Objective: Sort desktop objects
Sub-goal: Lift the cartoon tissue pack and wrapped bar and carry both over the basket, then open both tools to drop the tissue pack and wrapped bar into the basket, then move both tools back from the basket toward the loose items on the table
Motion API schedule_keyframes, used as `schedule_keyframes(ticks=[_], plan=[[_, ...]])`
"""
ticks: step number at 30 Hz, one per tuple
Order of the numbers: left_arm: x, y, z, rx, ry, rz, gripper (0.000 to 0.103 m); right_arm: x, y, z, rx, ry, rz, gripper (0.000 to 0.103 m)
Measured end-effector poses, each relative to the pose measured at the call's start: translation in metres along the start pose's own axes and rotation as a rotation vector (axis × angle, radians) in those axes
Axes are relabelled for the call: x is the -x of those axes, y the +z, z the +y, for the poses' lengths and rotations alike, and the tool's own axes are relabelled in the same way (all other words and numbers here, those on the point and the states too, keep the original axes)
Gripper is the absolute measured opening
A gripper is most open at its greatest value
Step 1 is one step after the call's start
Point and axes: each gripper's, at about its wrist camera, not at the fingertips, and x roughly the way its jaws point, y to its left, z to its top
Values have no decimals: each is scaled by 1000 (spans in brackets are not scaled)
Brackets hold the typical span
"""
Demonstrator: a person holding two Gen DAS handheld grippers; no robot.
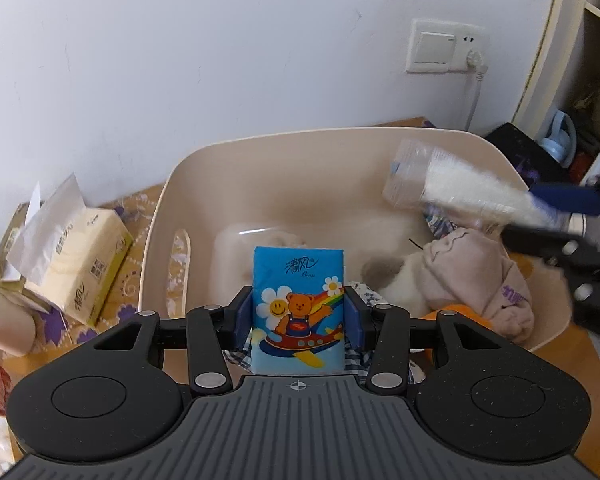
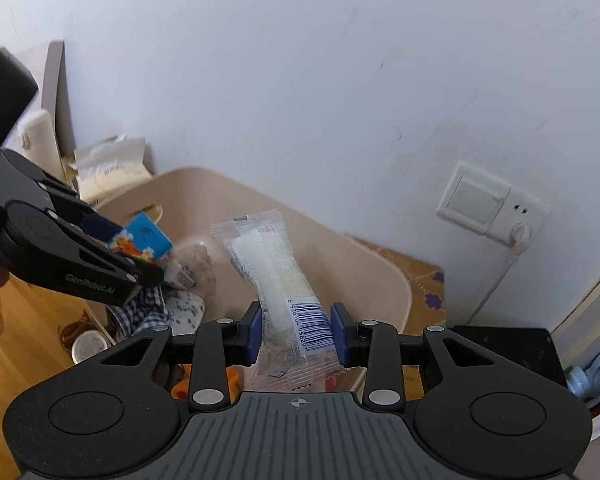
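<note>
Gripping a blue tissue pack (image 1: 299, 304) upright between its pads, the left gripper (image 1: 299, 316) hangs over the beige basket (image 1: 156, 248). At two o'clock, the right gripper (image 2: 296, 330) pinches a clear snack packet (image 2: 268, 264) above that basket, near folded clothes (image 1: 476, 280) inside.

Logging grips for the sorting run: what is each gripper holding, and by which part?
The left gripper clamps the tissue pack by its two side edges, near the middle. The right gripper clamps the clear packet across its lower end, at the barcode.
</note>
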Motion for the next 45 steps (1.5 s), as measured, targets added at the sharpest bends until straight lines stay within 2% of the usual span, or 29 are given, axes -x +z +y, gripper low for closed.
schedule_keyframes(ticks=[3, 4, 5, 7, 14, 18, 23, 26, 39, 45], plan=[[0, 0, 0, 3, -9, 6, 50, -11, -3, 0, -25, 10, 36, 35], [0, 0, -1, 2, -9, 8, 55, -11, -4, -1, -40, 19, 40, 34], [1, 1, -1, 2, -6, 9, 61, -11, -5, -2, -56, 30, 39, 42], [3, 0, -1, 6, 0, 8, 68, -10, -6, -2, -62, 31, 34, 44], [16, -4, 0, 25, 1, -10, 77, 6, -8, -4, -65, 19, 13, 62], [28, -10, 3, 53, 8, -24, 79, 22, -16, -7, -113, 15, -6, 75], [45, -22, 4, 81, 13, -39, 81, 38, -34, -8, -158, 16, -9, 80], [54, -31, 2, 91, 15, -46, 81, 45, -44, -7, -170, 23, -1, 88], [71, -71, -8, 93, 26, -24, 81, 61, -84, 9, -180, 58, 52, 97], [69, -91, -15, 40, 35, -14, 81, 62, -100, 16, -200, 89, 86, 102]])
